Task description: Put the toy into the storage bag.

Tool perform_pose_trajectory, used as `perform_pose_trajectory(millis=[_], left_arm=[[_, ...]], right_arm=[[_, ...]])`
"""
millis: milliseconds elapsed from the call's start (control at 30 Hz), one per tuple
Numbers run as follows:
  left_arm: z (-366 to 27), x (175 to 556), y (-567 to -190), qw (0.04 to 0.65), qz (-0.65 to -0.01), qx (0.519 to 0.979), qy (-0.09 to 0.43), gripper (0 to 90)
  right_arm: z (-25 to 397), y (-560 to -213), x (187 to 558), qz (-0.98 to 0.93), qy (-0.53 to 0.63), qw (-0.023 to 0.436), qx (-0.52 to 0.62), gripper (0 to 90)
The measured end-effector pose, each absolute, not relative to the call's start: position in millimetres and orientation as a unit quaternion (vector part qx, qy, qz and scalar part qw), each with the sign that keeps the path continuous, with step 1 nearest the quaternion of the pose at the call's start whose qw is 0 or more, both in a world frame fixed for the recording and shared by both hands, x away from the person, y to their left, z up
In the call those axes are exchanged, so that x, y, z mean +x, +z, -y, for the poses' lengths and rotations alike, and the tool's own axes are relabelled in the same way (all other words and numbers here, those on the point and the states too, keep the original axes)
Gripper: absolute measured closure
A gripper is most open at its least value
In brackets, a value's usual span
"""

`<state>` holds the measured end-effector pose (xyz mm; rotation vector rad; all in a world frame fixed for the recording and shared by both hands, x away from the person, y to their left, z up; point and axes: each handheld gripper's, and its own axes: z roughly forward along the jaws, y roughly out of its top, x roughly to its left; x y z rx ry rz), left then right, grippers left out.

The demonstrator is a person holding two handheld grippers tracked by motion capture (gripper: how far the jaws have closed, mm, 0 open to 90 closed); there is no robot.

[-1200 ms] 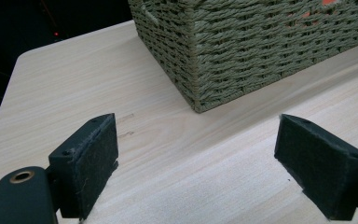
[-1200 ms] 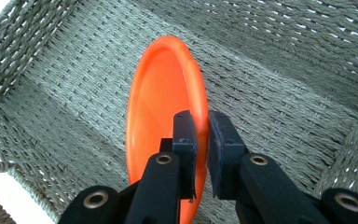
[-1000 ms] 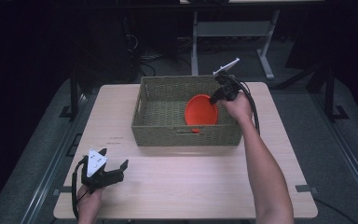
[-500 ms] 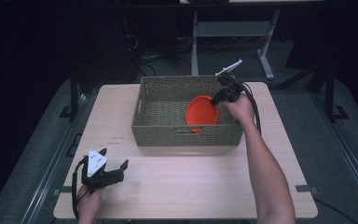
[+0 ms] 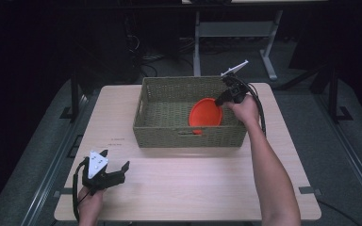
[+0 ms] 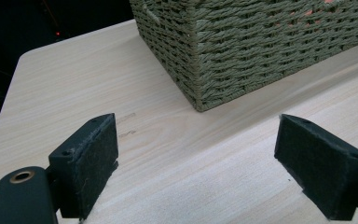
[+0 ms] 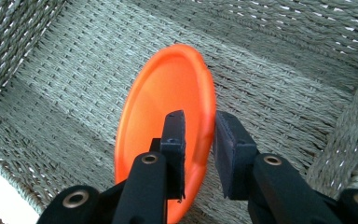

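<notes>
Now, right gripper (image 7: 199,135): jaws pressed onto the rim of the orange plate (image 7: 168,121), one jaw on the plate's inner face and the other behind its edge; in the high view this gripper (image 5: 222,96) sits over the right end of the basket.
Change at the right gripper: against the pictures from a second and half a second ago, the hand (image 5: 242,109) has kept almost the same place above the basket's right wall, with only a slight shift.
Orange plate: tilted up on its edge inside the woven basket (image 5: 162,96), in the right half, its lower rim near the basket's front wall; in the high view the plate (image 5: 205,114) shows its face toward the left.
Change at the plate: its tilt and position look nearly the same as half a second ago.
Basket: olive-green weave, standing on the far middle of the table (image 5: 179,183).
Left gripper (image 5: 107,173): jaws spread wide with nothing between them, low over the near left corner of the table, well apart from the basket.
Change at the left gripper: none that can be seen; it lies where it did a second ago.
Left gripper view: the basket's near corner (image 6: 200,56) rises ahead beyond bare wood.
</notes>
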<state>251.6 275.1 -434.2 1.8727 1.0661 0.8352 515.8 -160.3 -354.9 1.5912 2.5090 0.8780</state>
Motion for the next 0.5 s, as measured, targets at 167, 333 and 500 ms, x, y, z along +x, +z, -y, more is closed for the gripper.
perform_pose_trajectory(millis=[167, 333, 500], left_arm=[[-275.5, 252.0, -434.2, 0.404, -0.422, 0.742, 0.33, 12.9], [-274.8, 252.3, -434.5, 0.402, -0.421, 0.743, 0.33, 12.9], [-275.6, 252.4, -434.7, 0.403, -0.422, 0.742, 0.33, 12.9]], right_arm=[[159.6, -356.6, 514.3, -0.817, 0.264, 0.028, 0.512, 72.5], [161.2, -356.9, 514.1, -0.815, 0.275, 0.019, 0.509, 73.5], [161.0, -357.1, 512.7, -0.816, 0.278, 0.014, 0.506, 71.7]])
